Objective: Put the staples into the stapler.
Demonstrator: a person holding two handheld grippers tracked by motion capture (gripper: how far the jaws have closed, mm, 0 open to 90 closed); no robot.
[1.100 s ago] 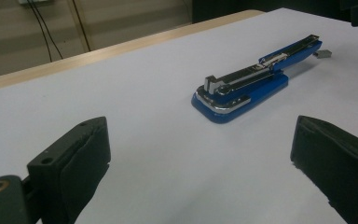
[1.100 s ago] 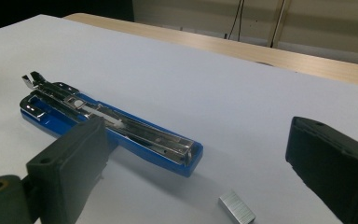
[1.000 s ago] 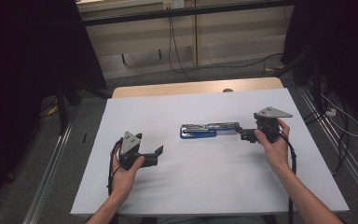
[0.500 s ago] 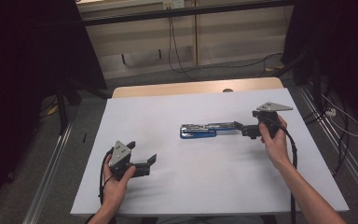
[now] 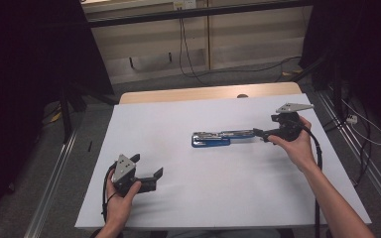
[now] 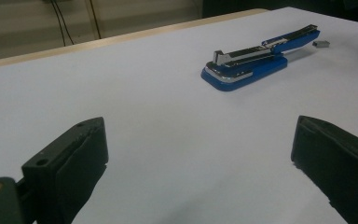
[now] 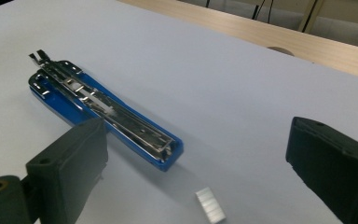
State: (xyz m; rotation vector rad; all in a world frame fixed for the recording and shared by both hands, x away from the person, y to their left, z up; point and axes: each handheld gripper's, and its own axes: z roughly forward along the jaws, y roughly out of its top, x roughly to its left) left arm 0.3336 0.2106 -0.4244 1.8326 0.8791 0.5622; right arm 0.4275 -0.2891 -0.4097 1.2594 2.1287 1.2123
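left hand-held gripper (image 5: 149,177), jaws spread wide and empty, sits at the near left of the white tabletop (image 5: 178,208), well apart from the work. right hand-held gripper (image 5: 259,134), jaws likewise wide with nothing between them, is the nearer one: the strip of staples (image 7: 210,204) lies just ahead between its jaws, beside the end of the opened blue stapler (image 5: 212,138). stapler's long axis runs left to right mid-tabletop, in line with the right jaws.

blue stapler (image 7: 102,116) lies opened flat, staple strip (image 7: 210,204) just beside.
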